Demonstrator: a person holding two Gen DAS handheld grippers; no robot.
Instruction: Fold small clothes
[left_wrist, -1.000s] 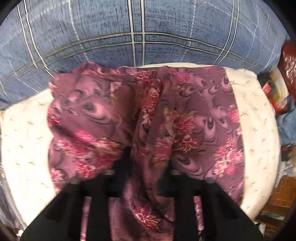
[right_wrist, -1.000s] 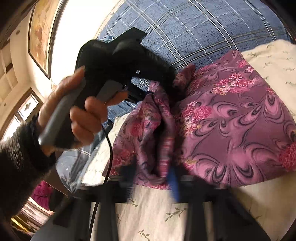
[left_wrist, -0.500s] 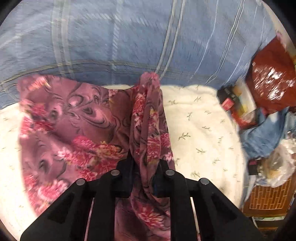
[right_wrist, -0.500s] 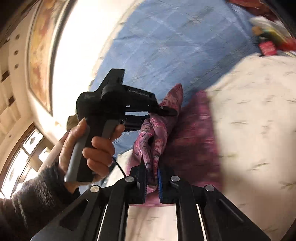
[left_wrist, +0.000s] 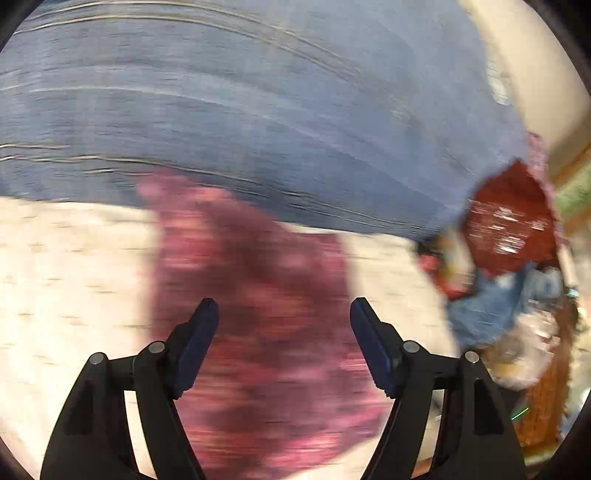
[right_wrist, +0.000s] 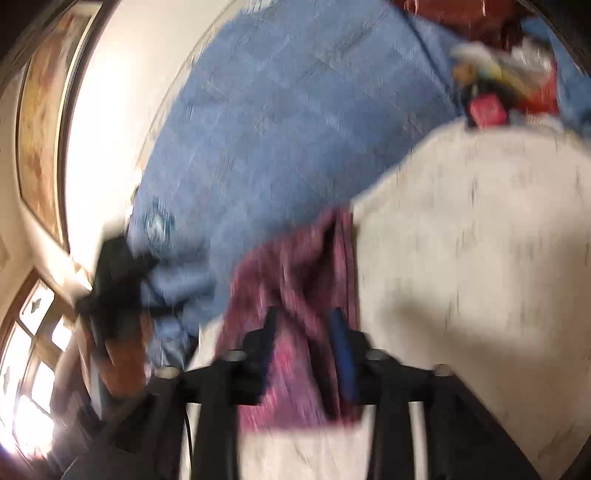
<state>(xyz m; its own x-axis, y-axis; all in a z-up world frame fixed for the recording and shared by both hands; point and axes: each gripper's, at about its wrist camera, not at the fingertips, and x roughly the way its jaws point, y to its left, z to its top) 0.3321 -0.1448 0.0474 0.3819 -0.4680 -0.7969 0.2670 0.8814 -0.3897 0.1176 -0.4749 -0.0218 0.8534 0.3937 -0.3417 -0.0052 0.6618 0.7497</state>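
The purple floral garment (left_wrist: 266, 314) lies folded over on the cream floral pad (left_wrist: 66, 266), blurred by motion. My left gripper (left_wrist: 283, 314) is open above it, fingers spread wide with nothing between them. In the right wrist view the same garment (right_wrist: 295, 280) lies at the pad's (right_wrist: 480, 258) left edge. My right gripper (right_wrist: 303, 325) is parted, with cloth lying between and under its fingers; the view is blurred. The left gripper (right_wrist: 110, 280) shows far left in the person's hand.
A blue plaid bedcover (left_wrist: 258, 110) lies behind the pad. A red bag (left_wrist: 513, 218), blue cloth (left_wrist: 491, 306) and a wicker basket (left_wrist: 543, 406) crowd the right side. A window (right_wrist: 33, 350) and a framed picture (right_wrist: 40, 122) are on the left.
Both grippers let go of the garment's bunched edge and opened. The garment dropped folded onto the pad. Both cameras are swinging, and the left gripper has pulled back.
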